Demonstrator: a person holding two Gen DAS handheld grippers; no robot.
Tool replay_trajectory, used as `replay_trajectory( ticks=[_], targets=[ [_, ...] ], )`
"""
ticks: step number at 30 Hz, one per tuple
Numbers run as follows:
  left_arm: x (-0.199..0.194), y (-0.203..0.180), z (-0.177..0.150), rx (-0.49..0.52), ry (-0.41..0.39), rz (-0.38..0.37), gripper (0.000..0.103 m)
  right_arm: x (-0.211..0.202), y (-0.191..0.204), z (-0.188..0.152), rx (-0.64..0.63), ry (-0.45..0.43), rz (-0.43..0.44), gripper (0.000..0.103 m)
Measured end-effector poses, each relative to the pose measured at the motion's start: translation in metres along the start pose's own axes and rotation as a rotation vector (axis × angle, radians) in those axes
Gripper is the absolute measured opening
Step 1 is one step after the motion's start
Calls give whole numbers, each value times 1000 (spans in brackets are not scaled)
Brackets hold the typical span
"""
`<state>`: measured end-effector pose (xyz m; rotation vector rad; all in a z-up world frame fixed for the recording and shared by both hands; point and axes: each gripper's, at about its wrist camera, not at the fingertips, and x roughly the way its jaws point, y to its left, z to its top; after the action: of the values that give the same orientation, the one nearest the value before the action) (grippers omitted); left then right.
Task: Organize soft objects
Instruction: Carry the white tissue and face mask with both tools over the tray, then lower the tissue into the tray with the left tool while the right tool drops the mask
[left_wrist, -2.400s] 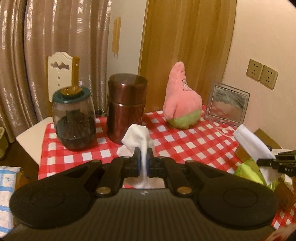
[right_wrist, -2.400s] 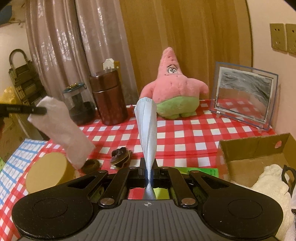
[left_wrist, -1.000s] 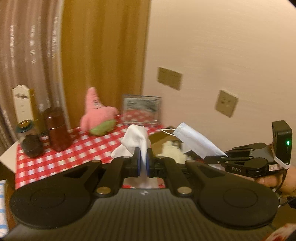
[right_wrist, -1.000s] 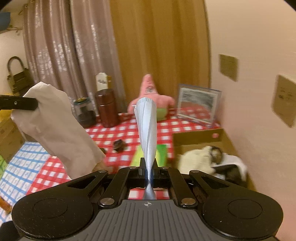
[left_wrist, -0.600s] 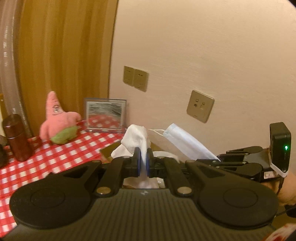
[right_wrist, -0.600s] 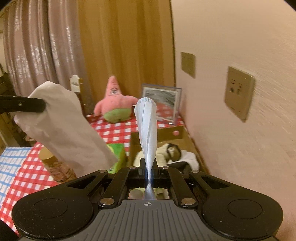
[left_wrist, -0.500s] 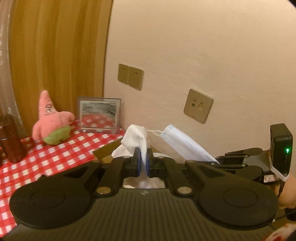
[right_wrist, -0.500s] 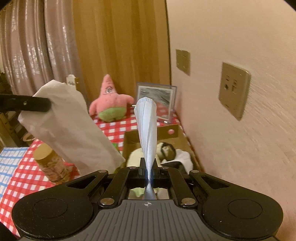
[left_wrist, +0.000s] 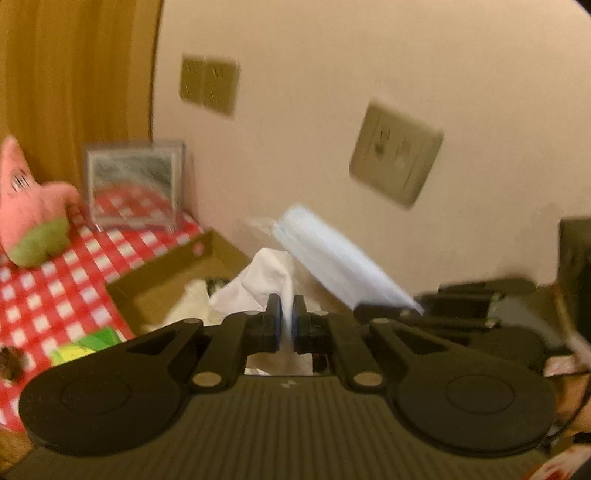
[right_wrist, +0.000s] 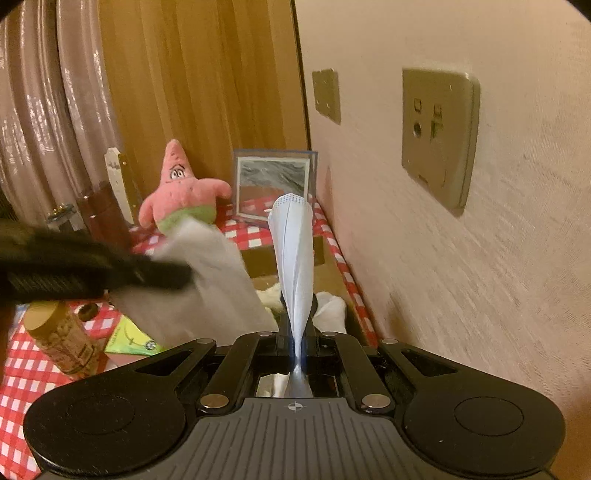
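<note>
Gripping cloth (left_wrist: 269, 275) and mask (right_wrist: 293, 258)

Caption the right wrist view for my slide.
Right gripper pinching a face mask above the cardboard box.

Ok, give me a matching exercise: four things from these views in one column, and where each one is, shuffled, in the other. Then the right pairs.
Things:
1. white cloth
2. face mask
3. pink star plush
4. cream plush toy

Places:
A. standing on the checked tablecloth beside the picture frame
B. pinched in the right gripper
C. lying inside the cardboard box
D. pinched in the left gripper

Pairs: 1-D, 2-B, 3-A, 4-C
</note>
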<state>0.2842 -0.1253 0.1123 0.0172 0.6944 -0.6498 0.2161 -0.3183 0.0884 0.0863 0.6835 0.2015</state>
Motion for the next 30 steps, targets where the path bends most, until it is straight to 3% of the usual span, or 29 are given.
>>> replay_trajectory(
  ticks=[6,12,14,15,16,18,30],
  targets=[
    [63,4,-32,-11,118,-13,6,16,-11,-7,6,29,-4,3],
    [99,12,-58,12,208,19,6,34,-18,-8,15,51,13,3],
    [106,14,-63,19,225,39,10,39,-17,-7,17,54,28,3],
    [108,14,-64,27,230,47,18,42,-16,-5,17,55,33,3],
    [109,15,-65,33,232,53,30,44,-16,-5,19,58,40,3],
    [108,18,-65,37,227,60,40,49,-14,-4,18,64,51,3],
    [58,47,-55,-19,123,83,41,109,-12,-3,104,129,53,3]
  ],
)
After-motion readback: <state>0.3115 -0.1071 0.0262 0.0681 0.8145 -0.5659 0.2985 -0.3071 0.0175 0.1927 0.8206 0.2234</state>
